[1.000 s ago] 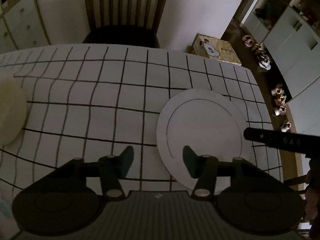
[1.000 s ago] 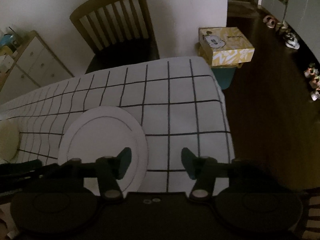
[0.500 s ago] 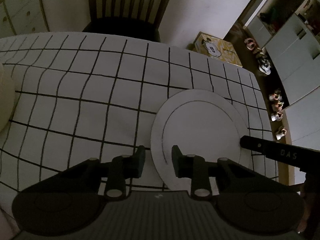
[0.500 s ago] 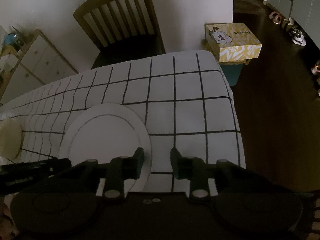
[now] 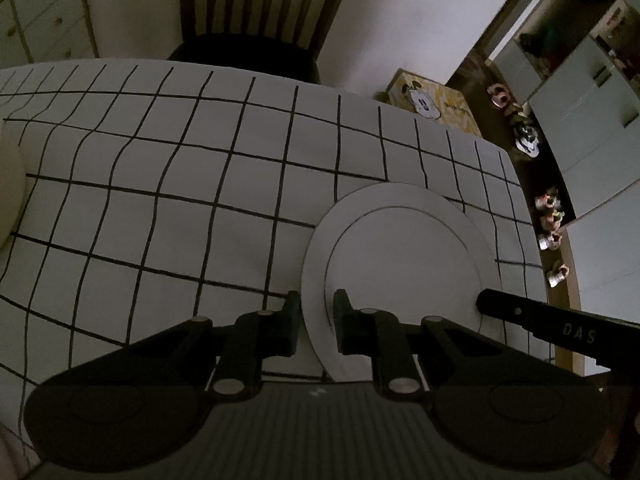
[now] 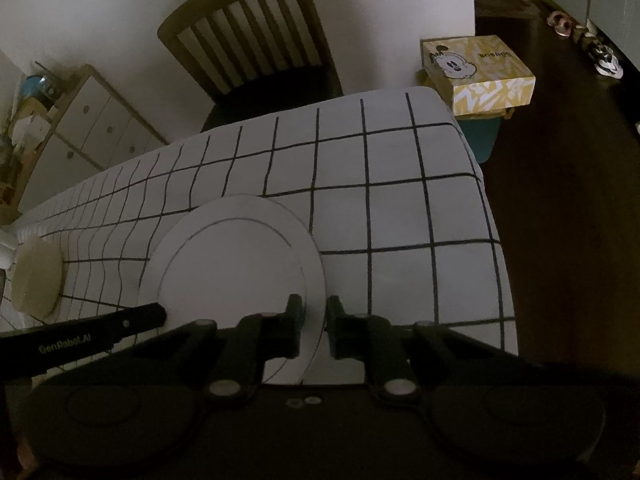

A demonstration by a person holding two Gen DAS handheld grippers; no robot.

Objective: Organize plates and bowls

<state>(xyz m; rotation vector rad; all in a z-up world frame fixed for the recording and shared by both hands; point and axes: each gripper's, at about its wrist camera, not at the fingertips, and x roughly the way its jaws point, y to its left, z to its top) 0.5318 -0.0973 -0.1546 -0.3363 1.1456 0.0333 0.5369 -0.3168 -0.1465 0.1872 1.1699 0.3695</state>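
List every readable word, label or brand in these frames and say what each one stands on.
"DAS": white letters on the black finger of the right hand-held gripper, seen in the left wrist view.
"GenRobot.AI": white letters on the black finger of the left hand-held gripper, seen in the right wrist view.
Dark lettering on the lid of the yellow cardboard box with a cartoon face: too blurred to read.
No other text shows.

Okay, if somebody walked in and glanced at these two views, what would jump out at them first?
Probably the large white plate near the corner of the black-gridded tablecloth, with the left gripper closing over its left rim and the right gripper over its right rim. After that, the yellow cartoon box beyond the table's far corner and the dark slatted chair against the wall.
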